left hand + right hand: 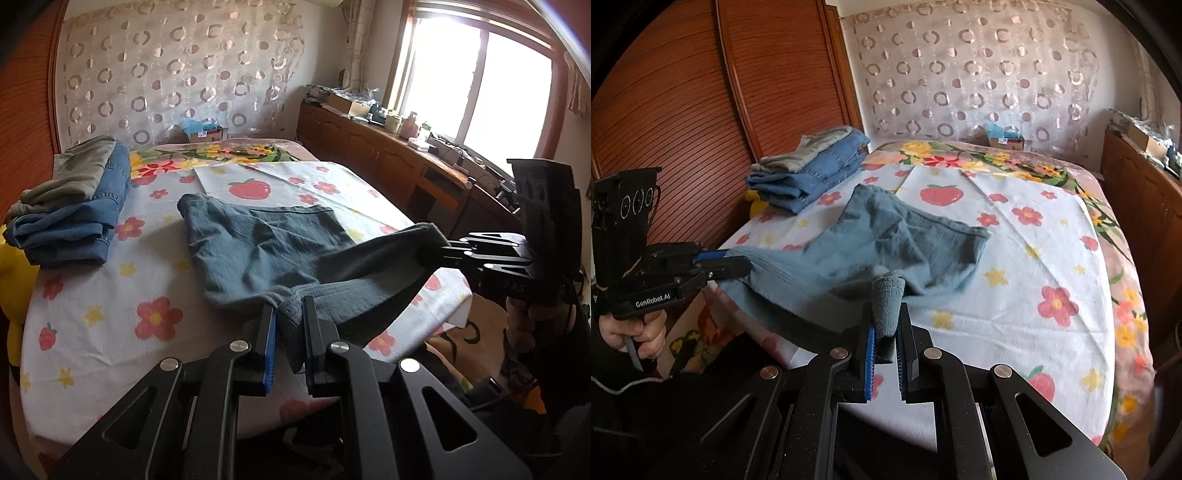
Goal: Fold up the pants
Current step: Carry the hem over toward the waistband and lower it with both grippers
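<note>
Both grippers angled downward over the near edge of the bed. Left gripper [290, 314] has its fingers clamped on a bunched ribbed edge of the grey-blue pants [258, 251]; the fabric fills the narrow gap between the blue-lined pads. Right gripper [886, 314] likewise pinches a rolled, ribbed bit of the same pants [886, 236], the cloth standing up between its fingers.

From the left wrist view, the right gripper [448, 245] sits off to the right, level with the bed edge, its tips nipped on another corner of the garment, which is pulled taut and lifted there. From the right wrist view, the left gripper [738, 264] sits to the left, closed on the fabric, with a person's hand [635, 328] wrapped round its handle.

Pants: far part lies flat and wrinkled on the bed; near edge is raised and stretched between the two grippers, hanging partly past the mattress edge.

Surface: bed [1052, 258] covered by a white sheet with red flowers, yellow stars and strawberries, over a busier floral cover. A stack of folded clothes [74, 206], denim below and olive-grey on top, rests at the far left of the bed.

Room: wooden slatted doors [683, 110] on the left, a sheer curtain with circle pattern [979, 74] behind the bed, a bright window [480, 85] on the right above a cluttered wooden cabinet [388, 147].
</note>
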Demonstrator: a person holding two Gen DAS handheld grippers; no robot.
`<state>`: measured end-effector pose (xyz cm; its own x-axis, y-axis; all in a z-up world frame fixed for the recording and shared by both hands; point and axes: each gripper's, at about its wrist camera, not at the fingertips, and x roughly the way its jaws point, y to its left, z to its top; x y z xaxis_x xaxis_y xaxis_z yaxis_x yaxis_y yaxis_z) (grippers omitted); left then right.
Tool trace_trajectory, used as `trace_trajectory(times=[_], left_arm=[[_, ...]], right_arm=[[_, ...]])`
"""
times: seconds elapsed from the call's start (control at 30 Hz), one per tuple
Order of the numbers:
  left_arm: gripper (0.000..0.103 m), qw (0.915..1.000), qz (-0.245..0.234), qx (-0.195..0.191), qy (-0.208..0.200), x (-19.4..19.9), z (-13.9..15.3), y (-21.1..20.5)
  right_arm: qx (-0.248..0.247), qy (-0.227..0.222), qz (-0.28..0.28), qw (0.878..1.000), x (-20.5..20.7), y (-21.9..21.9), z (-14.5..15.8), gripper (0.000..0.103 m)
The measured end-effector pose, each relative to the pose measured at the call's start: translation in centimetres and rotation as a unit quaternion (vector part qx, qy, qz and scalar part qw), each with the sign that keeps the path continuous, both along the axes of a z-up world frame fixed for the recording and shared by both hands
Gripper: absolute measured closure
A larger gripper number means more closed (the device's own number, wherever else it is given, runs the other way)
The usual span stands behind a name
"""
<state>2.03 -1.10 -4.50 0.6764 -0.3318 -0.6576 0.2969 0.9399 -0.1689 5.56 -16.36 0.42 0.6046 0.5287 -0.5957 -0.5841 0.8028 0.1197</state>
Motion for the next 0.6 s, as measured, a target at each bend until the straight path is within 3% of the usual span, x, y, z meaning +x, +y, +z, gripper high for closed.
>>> trace_trajectory(times=[0.6], left_arm=[[0.09, 0.9993, 0.017, 0.006, 0.034, 8.3, -1.7, 1.2]], right_arm=[[0.024, -0.015, -0.041, 0.999, 5.5, 2.1, -2.1, 0.094]])
